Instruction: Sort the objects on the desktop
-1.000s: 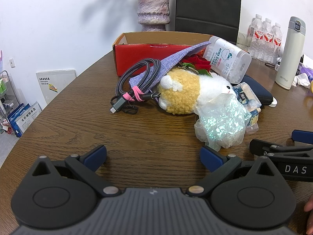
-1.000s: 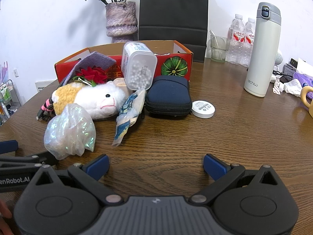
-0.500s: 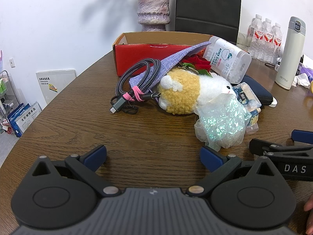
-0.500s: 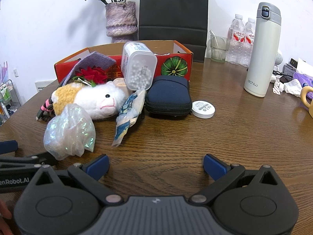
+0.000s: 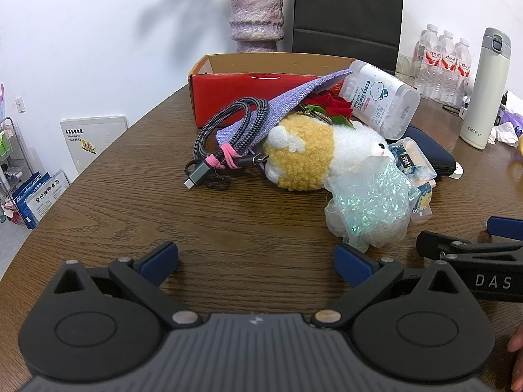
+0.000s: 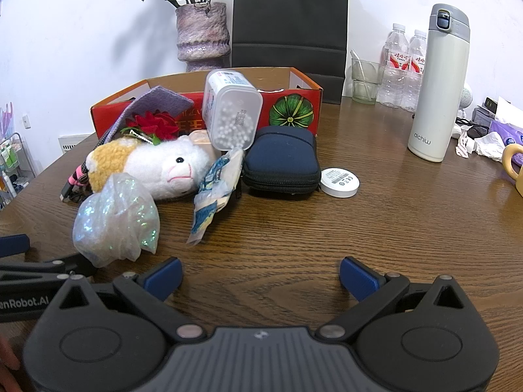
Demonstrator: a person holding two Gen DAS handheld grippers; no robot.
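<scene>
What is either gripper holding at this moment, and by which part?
Nothing is held. The left gripper and the right gripper are both open over bare table, short of the pile; the nearest item is the glitter bag.

Both grippers, left gripper [image 5: 256,258] and right gripper [image 6: 261,276], have black bodies, blue fingertip pads, silver rivets and white lettering.

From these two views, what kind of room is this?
Likely an office or meeting room: a large wooden table, bottled water against the wall, a black chair back, and a literature rack on the floor.
</scene>
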